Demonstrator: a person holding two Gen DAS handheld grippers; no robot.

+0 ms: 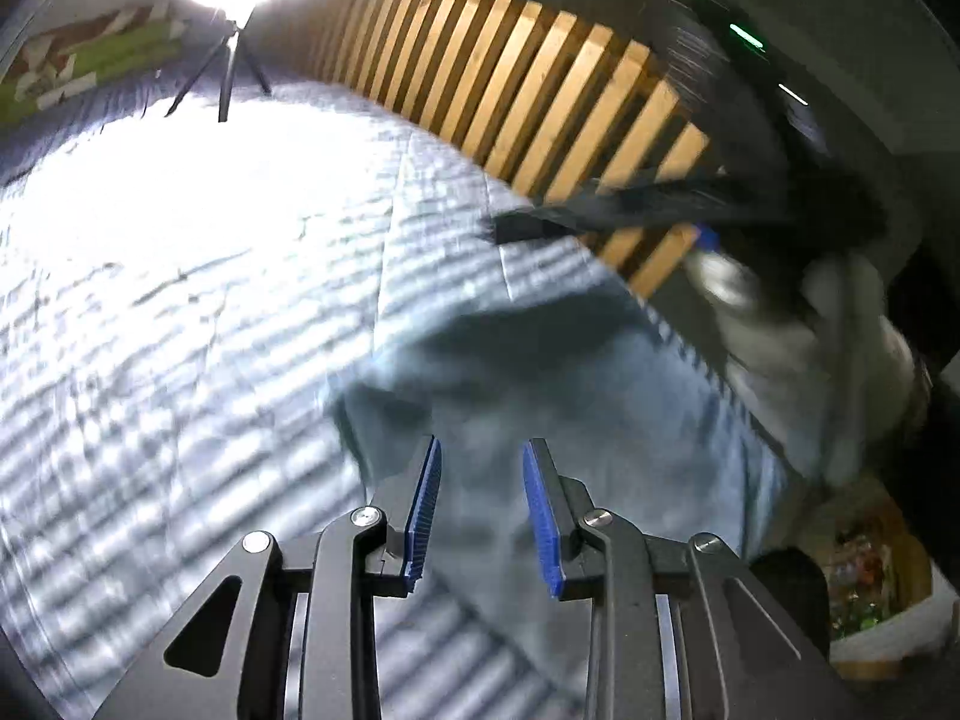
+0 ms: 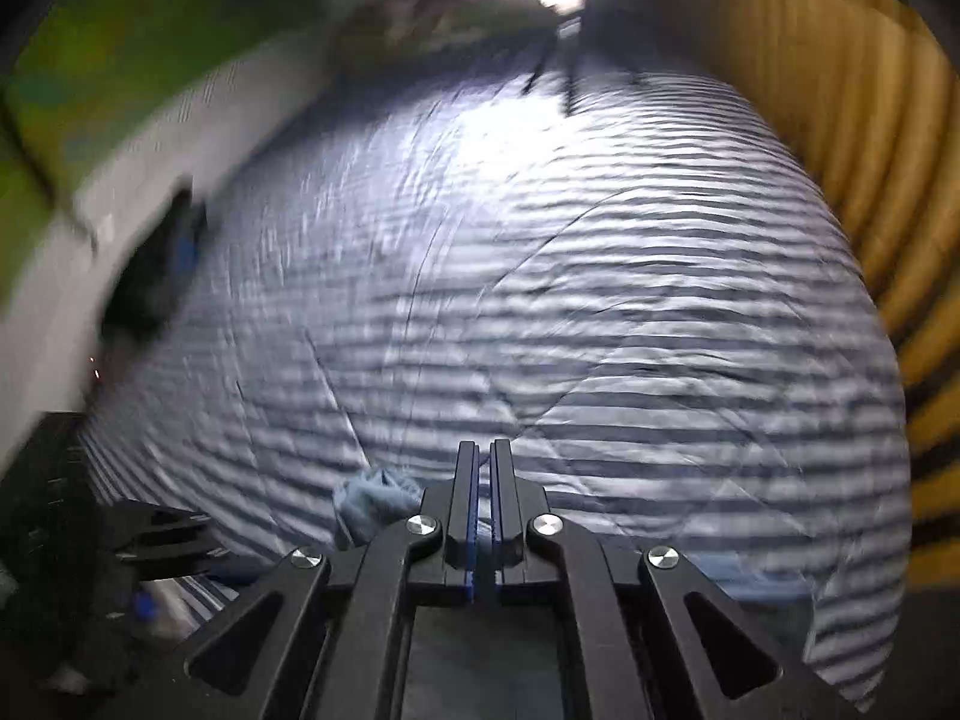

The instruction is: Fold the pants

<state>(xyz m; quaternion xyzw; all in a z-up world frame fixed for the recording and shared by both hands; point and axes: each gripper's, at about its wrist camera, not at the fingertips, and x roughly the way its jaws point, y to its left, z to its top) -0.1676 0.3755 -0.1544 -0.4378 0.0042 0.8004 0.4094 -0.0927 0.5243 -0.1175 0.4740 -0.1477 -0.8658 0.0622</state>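
Note:
Light blue denim pants (image 1: pixel 600 420) lie crumpled on the striped bed sheet (image 1: pixel 210 300). My left gripper (image 1: pixel 483 468) hovers over their near left part, blue pads apart, with blurred cloth showing in the gap and no pinch visible. My right gripper (image 2: pixel 486 468) is shut. A bunch of the blue cloth (image 2: pixel 375 501) sits right against its left side and a strip more shows to the right, so it appears to pinch the pants. In the left wrist view it is a dark blur (image 1: pixel 510 228) above the pants' far edge, with a white sleeve (image 1: pixel 840 348) behind it.
A bright lamp on a tripod (image 1: pixel 231 60) stands at the bed's far end. Wooden slats (image 1: pixel 540 90) run along the right side. A container with colourful items (image 1: pixel 870 600) sits at lower right. The left gripper (image 2: pixel 156 531) shows dark at the right view's lower left.

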